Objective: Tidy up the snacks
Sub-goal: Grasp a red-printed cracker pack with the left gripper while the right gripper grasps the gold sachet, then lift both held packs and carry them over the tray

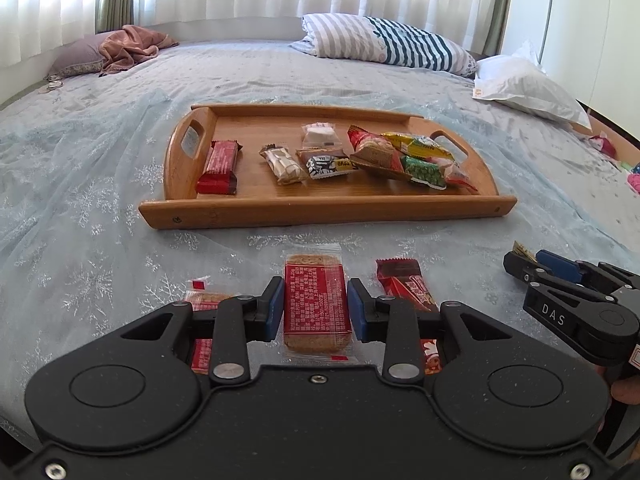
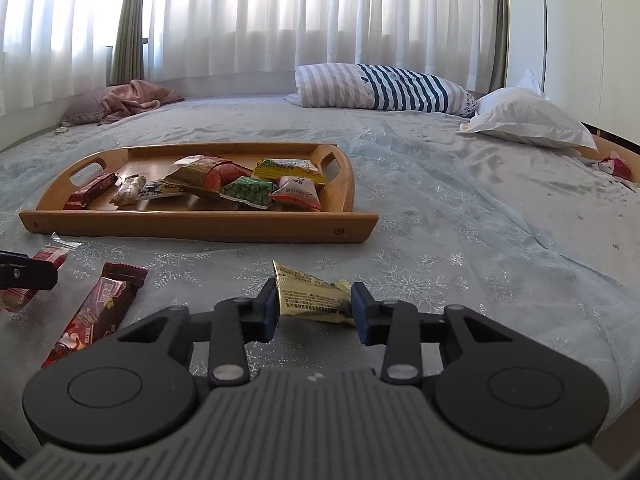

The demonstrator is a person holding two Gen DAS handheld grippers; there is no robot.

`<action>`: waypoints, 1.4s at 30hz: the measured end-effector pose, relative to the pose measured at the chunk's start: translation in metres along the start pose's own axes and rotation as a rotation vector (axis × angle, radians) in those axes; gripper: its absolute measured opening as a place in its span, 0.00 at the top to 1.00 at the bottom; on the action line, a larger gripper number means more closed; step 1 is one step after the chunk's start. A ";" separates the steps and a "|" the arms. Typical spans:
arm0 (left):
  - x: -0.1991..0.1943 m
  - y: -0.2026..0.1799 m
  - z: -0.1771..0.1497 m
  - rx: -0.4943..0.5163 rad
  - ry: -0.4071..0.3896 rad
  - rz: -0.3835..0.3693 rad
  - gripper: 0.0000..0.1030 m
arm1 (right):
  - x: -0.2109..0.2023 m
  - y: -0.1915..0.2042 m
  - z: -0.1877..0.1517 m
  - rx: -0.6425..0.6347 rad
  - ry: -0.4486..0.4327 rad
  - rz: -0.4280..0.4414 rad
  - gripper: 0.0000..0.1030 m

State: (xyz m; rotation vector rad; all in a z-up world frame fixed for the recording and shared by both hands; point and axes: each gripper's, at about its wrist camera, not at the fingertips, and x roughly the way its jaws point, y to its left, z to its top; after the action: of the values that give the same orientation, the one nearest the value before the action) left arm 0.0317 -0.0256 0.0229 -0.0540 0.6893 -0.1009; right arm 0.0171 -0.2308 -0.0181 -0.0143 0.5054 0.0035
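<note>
Bed: one tray; left tool grips biscuit pack, right tool grips yellow packet.

Bright daylight is diffused through the sheer curtains, which are overexposed; straight lines are bent at the fisheye edges.
</note>
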 end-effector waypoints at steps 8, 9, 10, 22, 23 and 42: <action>0.000 0.008 0.009 -0.014 -0.023 0.005 0.69 | -0.004 0.013 0.007 -0.052 -0.030 0.028 0.81; 0.001 0.009 0.011 -0.014 -0.026 0.006 0.69 | -0.004 0.015 0.008 -0.060 -0.033 0.031 0.81; 0.001 0.010 0.012 -0.014 -0.030 0.008 0.69 | -0.004 0.016 0.009 -0.065 -0.037 0.035 0.81; 0.007 0.028 0.055 -0.036 -0.080 -0.017 0.69 | 0.004 0.021 0.047 -0.068 -0.108 0.080 0.82; 0.009 0.030 0.060 -0.038 -0.083 -0.021 0.69 | 0.006 0.020 0.051 -0.061 -0.109 0.090 0.82; 0.104 0.054 0.164 -0.111 -0.021 -0.008 0.69 | 0.136 0.022 0.168 0.015 0.111 0.249 0.81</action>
State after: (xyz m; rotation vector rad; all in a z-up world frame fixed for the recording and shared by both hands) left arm 0.2196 0.0190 0.0790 -0.1640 0.6739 -0.0695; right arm 0.2170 -0.2065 0.0625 0.0635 0.6151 0.2435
